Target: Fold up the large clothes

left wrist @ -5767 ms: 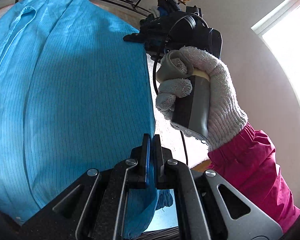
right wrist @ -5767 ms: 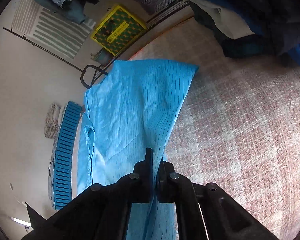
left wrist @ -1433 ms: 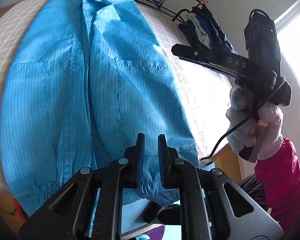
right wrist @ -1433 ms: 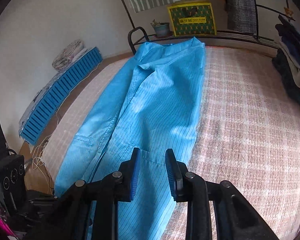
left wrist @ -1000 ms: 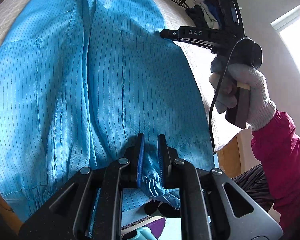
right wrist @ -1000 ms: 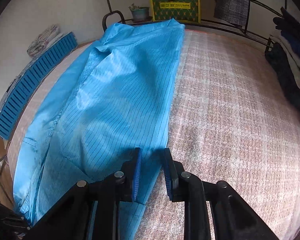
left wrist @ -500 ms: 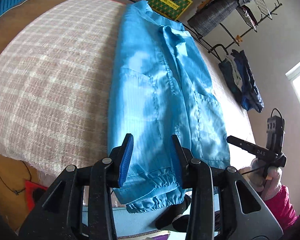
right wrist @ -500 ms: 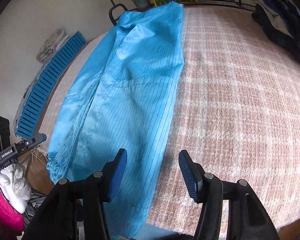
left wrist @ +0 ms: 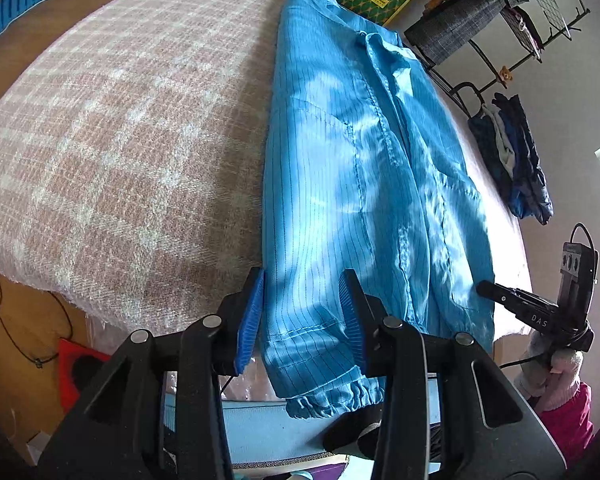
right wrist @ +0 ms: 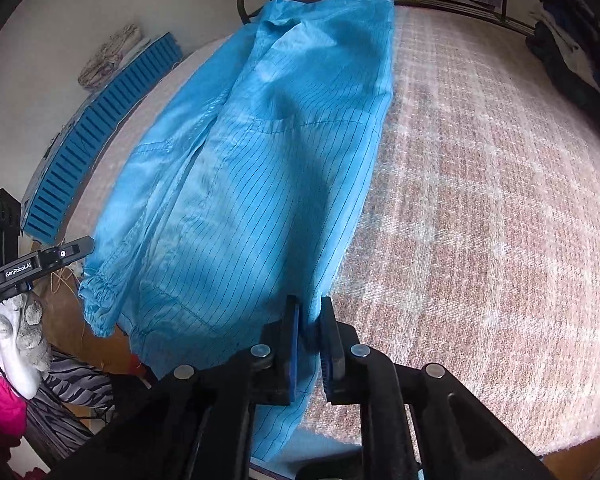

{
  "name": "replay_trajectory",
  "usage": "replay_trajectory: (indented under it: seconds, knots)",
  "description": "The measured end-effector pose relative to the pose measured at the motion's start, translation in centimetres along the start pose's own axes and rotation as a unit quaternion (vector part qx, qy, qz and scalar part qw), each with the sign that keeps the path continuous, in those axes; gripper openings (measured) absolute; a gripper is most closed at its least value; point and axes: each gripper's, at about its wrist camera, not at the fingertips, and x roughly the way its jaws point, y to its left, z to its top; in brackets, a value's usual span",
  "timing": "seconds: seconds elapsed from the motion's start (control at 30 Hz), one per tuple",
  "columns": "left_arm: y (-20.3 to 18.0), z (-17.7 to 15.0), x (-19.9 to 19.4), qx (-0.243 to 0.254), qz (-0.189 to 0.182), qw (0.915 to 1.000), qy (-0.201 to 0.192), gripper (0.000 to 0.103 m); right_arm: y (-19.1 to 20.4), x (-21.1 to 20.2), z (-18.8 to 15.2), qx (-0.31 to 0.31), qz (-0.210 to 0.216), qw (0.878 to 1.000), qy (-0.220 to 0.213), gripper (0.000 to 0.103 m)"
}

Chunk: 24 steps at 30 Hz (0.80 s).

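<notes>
One lengthwise fold looks done — the blue garment (left wrist: 340, 184) lies narrow on the checked bed (left wrist: 120, 140), right gripper (right wrist: 309, 344) closing on its hem, left gripper (left wrist: 302, 320) parted, empty — crosswise folds remain.

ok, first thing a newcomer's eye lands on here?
The bright blue garment laid lengthwise down the plaid bed. Then the tongs at its near hem: the left tongs stand open over one corner, while the right tongs are closing on the garment's edge.
</notes>
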Motion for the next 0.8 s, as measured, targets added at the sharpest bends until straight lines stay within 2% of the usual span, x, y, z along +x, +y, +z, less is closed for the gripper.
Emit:
replay_trajectory:
  seconds: [0.07, 0.13, 0.17, 0.27, 0.43, 0.5, 0.57, 0.67, 0.73, 0.77, 0.8]
  knots:
    - [-1.9, -0.5, -0.4, 0.036, -0.010, 0.9993, -0.004, 0.046, -0.5, 0.1, 0.1, 0.015, 0.011, 1.000, 0.003, 0.008]
    - [-3.9, -1.3, -0.6, 0.070, -0.019, 0.9973, -0.004, 0.065, -1.1, 0.1, 0.1, 0.029, 0.025, 0.999, 0.002, 0.008]
    - [-4.7, -1.6, -0.6, 0.082, -0.021, 0.9964, -0.003, 0.068, -1.2, 0.1, 0.1, 0.030, 0.024, 0.999, 0.000, 0.008]
    - [-5.8, -2.3, -0.9, 0.093, -0.016, 0.9955, -0.004, 0.069, -1.3, 0.0, -0.1, 0.025, 0.002, 1.000, -0.005, 0.003]
    - [-4.9, -2.8, -3.8, 0.110, 0.067, 0.9899, -0.059, 0.069, -1.7, -0.5, -0.5, 0.035, 0.021, 0.999, -0.011, 0.002]
    - [-4.4, -2.7, -5.0, 0.102, 0.052, 0.9911, -0.069, 0.069, -1.9, -0.5, -0.4, 0.040, 0.024, 0.999, -0.012, 0.003]
    - [-5.0, -2.4, -5.1, 0.120, 0.048, 0.9889, -0.072, 0.069, -1.9, -0.3, -0.2, 0.040, 0.026, 0.999, -0.011, 0.005]
    - [-6.5, -1.5, -3.5, 0.137, 0.024, 0.9884, -0.061, 0.061, -1.8, -0.4, -0.1, 0.045, 0.034, 0.998, -0.013, 0.009]
    - [-7.4, -1.0, -1.4, 0.139, 0.001, 0.9898, -0.031, 0.044, -2.0, -0.6, -0.1, 0.055, 0.046, 0.997, -0.014, 0.030]
    - [-7.6, -0.9, -0.3, 0.139, -0.004, 0.9902, -0.016, 0.040, -2.3, -0.6, -0.1, 0.063, 0.058, 0.996, -0.017, 0.040]
    - [-7.8, -0.8, 0.7, 0.138, -0.010, 0.9904, -0.005, 0.037, -2.4, -0.7, -0.2, 0.068, 0.065, 0.995, -0.019, 0.037]
